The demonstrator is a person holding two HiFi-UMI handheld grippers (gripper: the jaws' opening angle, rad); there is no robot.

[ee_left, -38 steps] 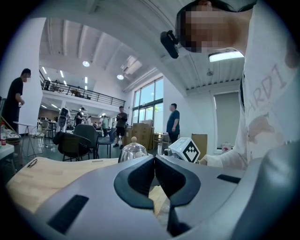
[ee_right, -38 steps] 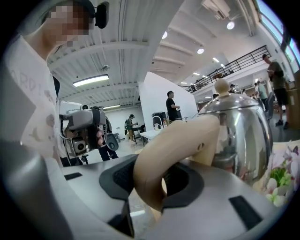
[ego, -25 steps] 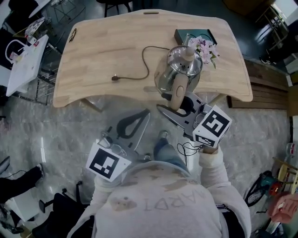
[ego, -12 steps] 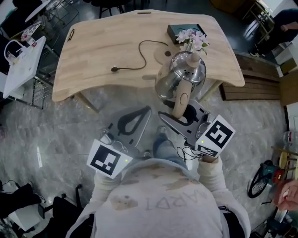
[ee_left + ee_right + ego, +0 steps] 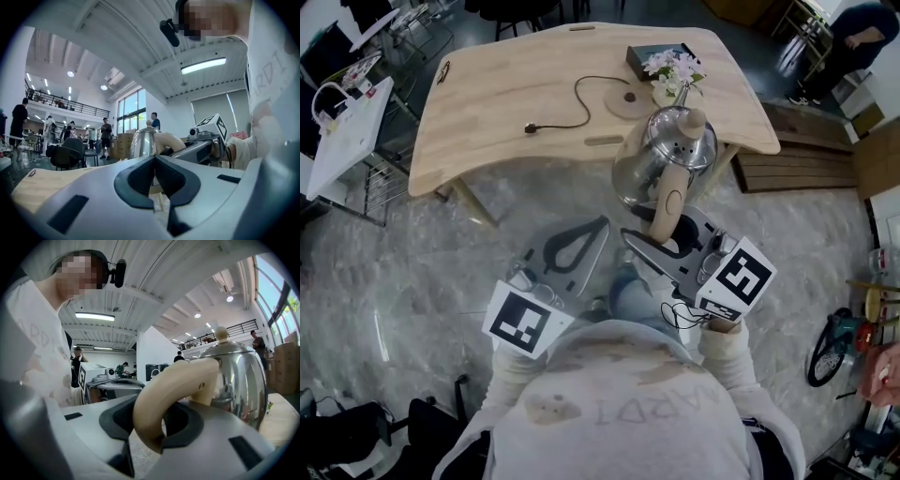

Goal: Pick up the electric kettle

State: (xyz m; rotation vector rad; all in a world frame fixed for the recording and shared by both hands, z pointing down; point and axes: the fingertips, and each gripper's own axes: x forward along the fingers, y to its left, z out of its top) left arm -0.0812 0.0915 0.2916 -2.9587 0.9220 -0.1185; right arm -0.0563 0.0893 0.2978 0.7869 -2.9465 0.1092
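Well, the electric kettle is off the wooden table and up in the air. It hangs just at the table's near edge, part of it over the wood and part over the pale floor. The right gripper has it by the cream handle. In the right gripper view the thick loop of that handle runs between the two dark pads, and the jaws are clamped on it from both sides. They stand a fair way apart, since the handle fills the gap. The shiny steel body stands upright beyond the jaws, its lid knob on top.

The left gripper carries nothing. In its own view the fingers are brought right together, pad tips meeting, with nothing between them. It points level toward the kettle and sits just beside the right gripper without touching the kettle.

Back on the table, the round base lies bare, well apart from the kettle. Its dark cord loops off to the left and ends in a plug lying loose on the wood. Beyond the base, near the far edge, are a bunch of pale flowers and a dark box.
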